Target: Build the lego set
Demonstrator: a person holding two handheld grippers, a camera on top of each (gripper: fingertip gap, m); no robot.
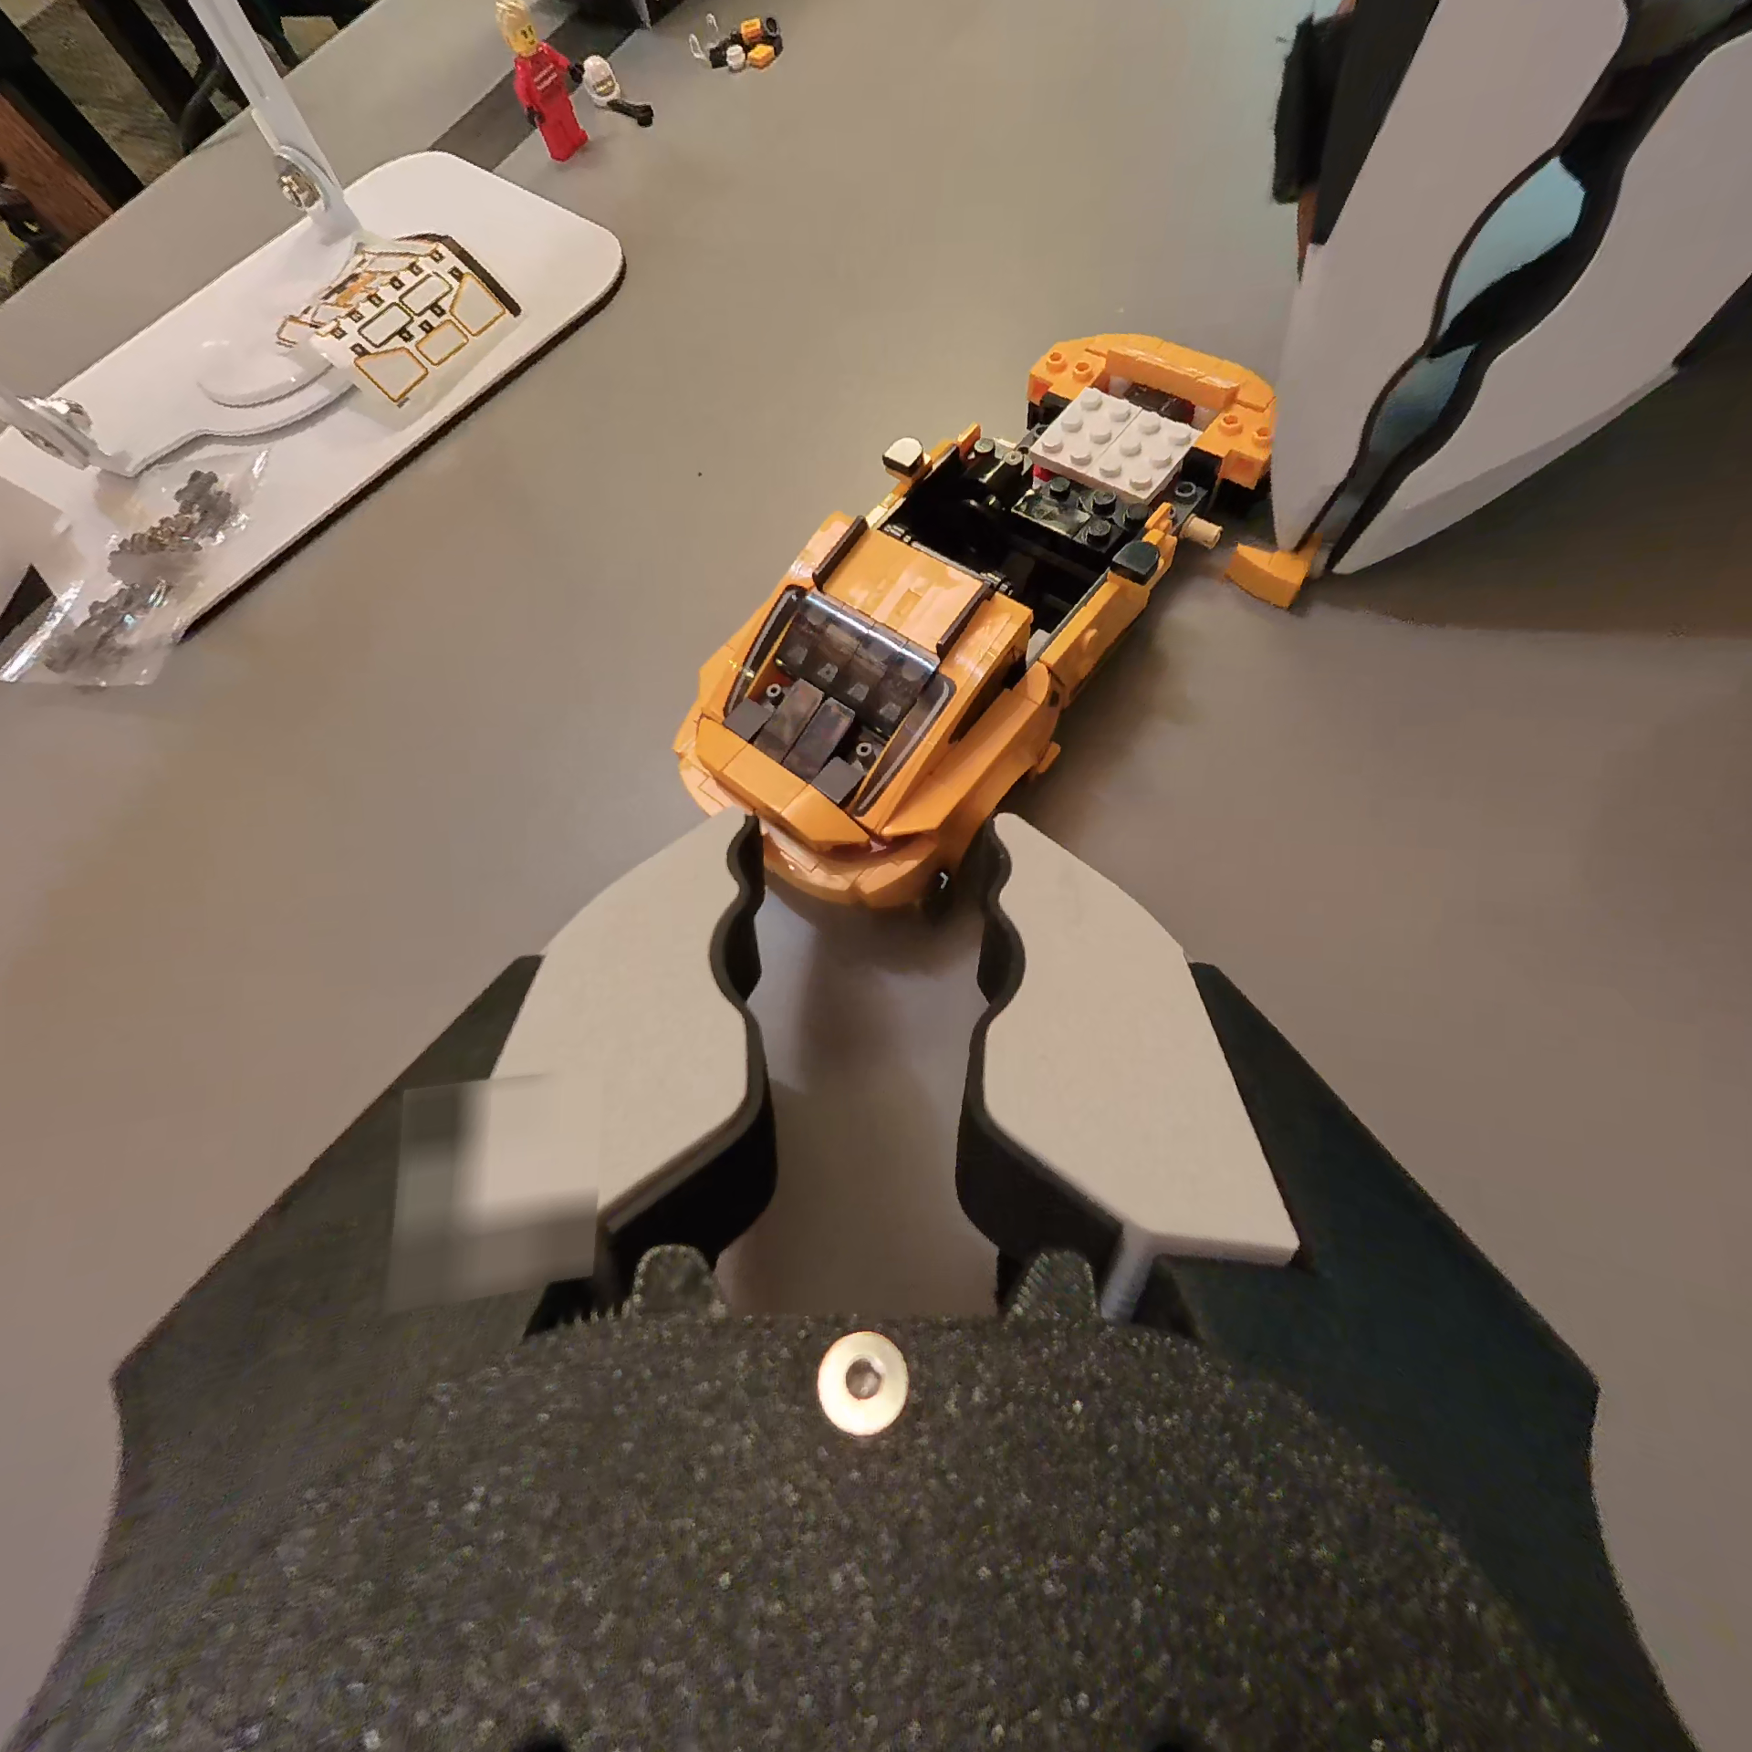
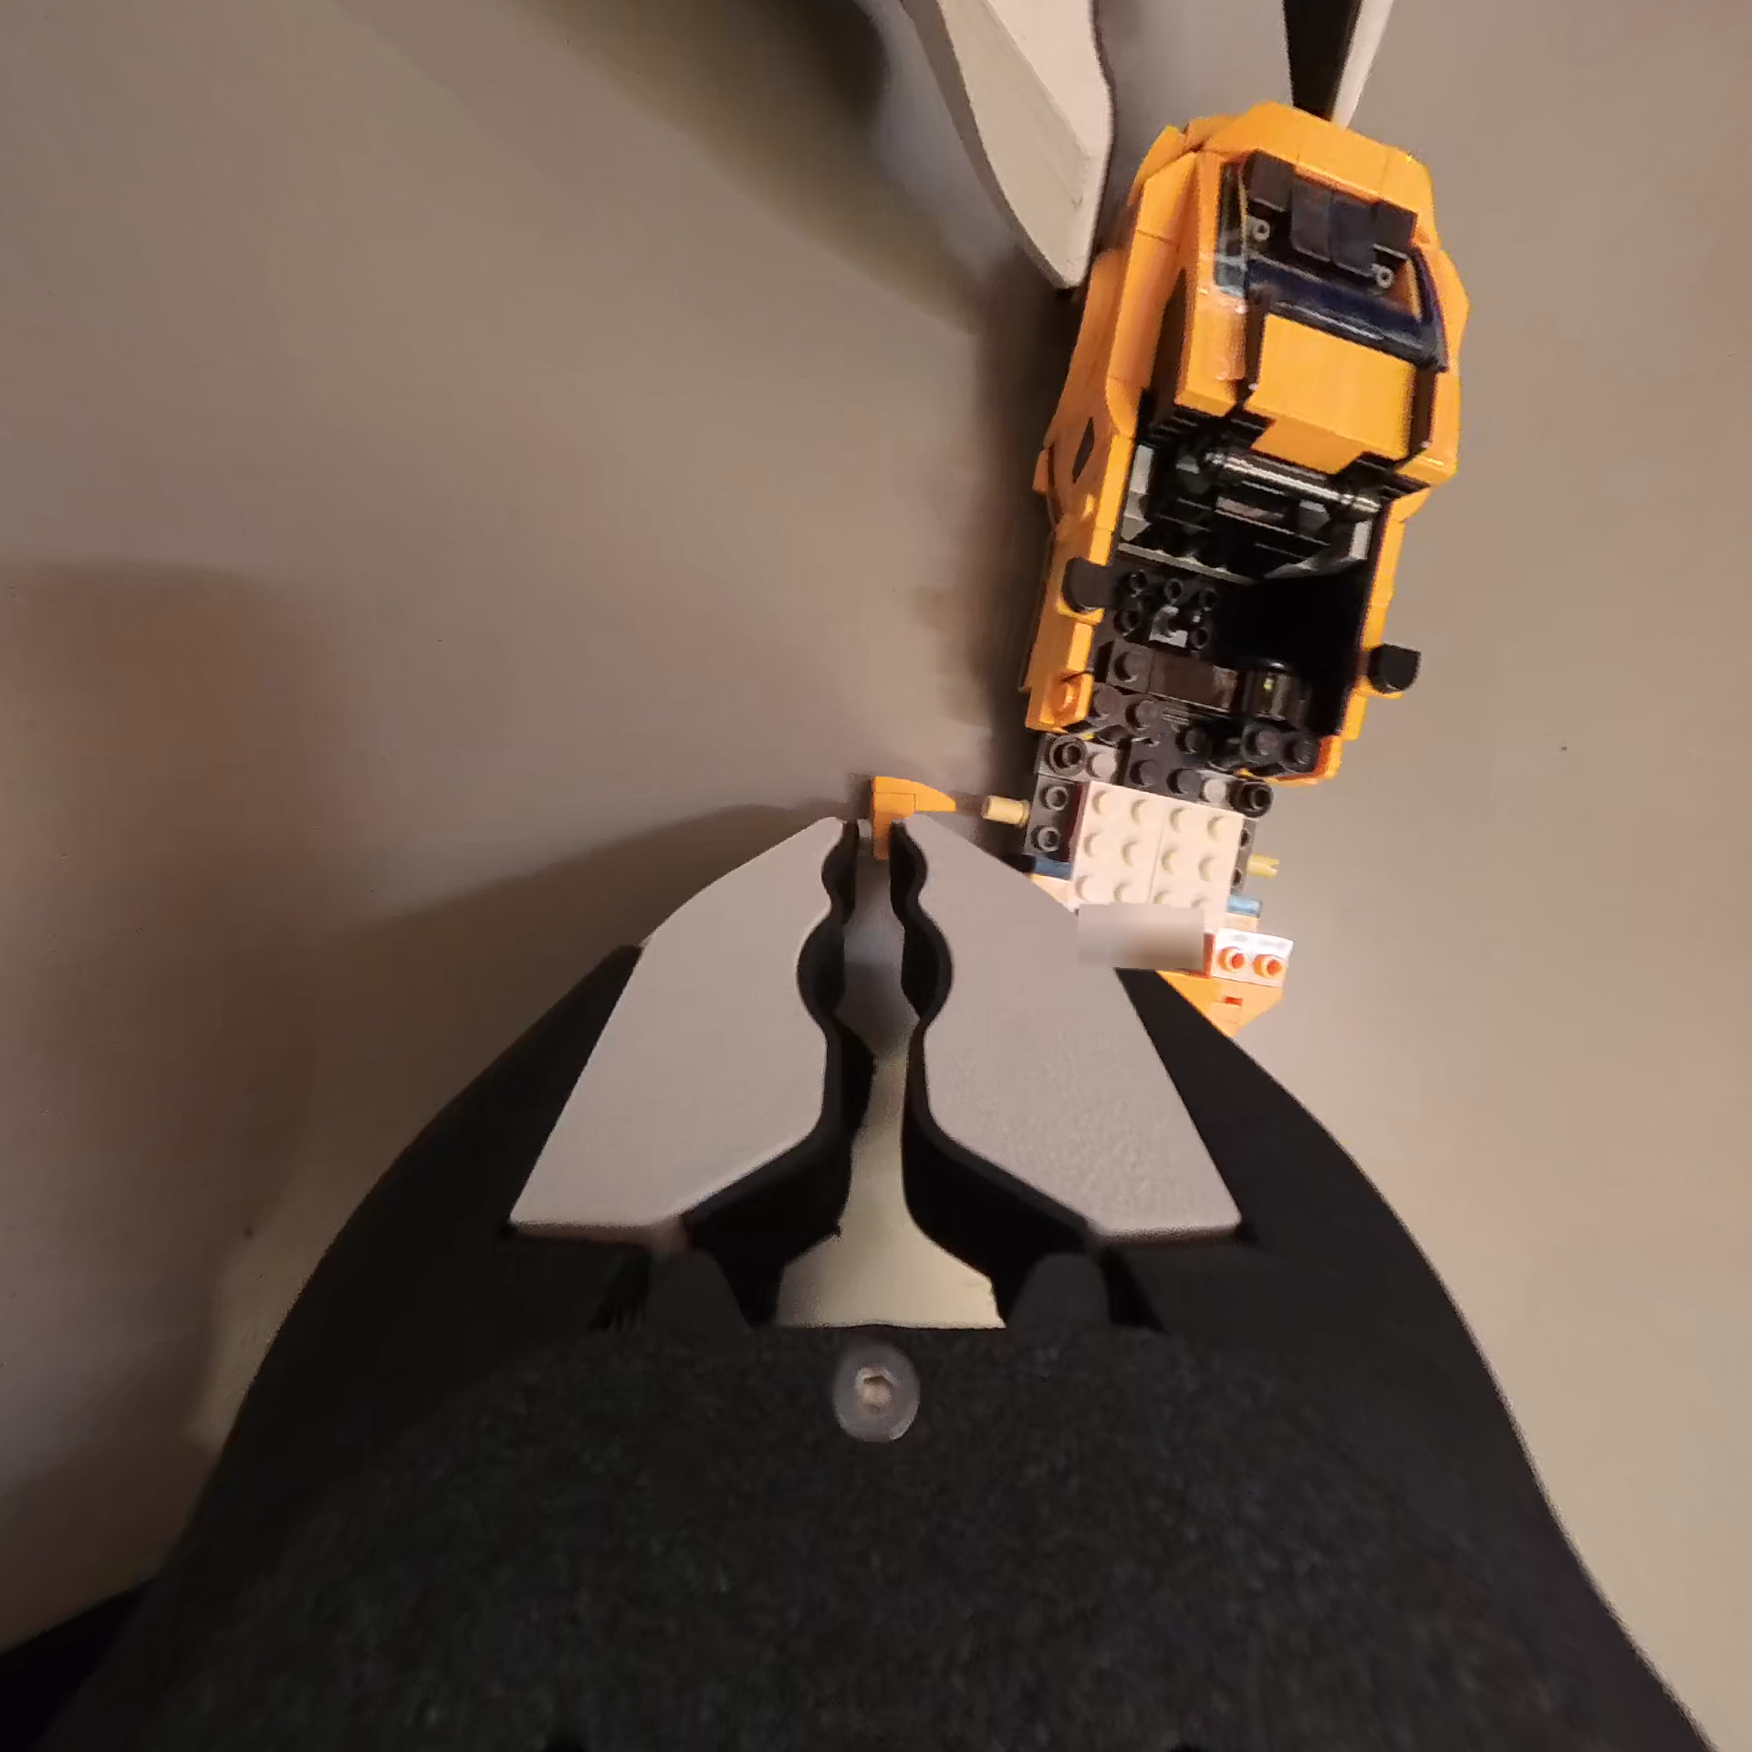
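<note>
An orange and black lego car [image 1: 910, 664] lies on the grey table, its roof off and a light grey plate [image 1: 1114, 446] at its rear. My left gripper [image 1: 872, 844] is shut on the car's nose, one finger on each side. In the right wrist view the car [image 2: 1261, 398] points away, with a left finger [image 2: 1033, 171] beside its front. My right gripper [image 2: 872, 834] is shut on a small orange piece [image 2: 896, 801] and holds it just left of a tan pin [image 2: 1005, 809] on the car's rear side. In the left wrist view this gripper [image 1: 1313, 559] and piece [image 1: 1266, 574] are at the right.
A white stand base [image 1: 531, 237] at the far left carries a sticker sheet [image 1: 408, 322]. A clear bag of dark parts [image 1: 142, 569] lies at its near end. A red minifigure [image 1: 550, 95], a white helmet [image 1: 602, 81] and a few loose parts [image 1: 749, 43] are at the back. To reach the light grey plate [image 1: 1114, 446] in a straight line is about 5 cm for my right fingers, about 11 cm for my left. Look for it in the right wrist view [image 2: 1157, 848] too.
</note>
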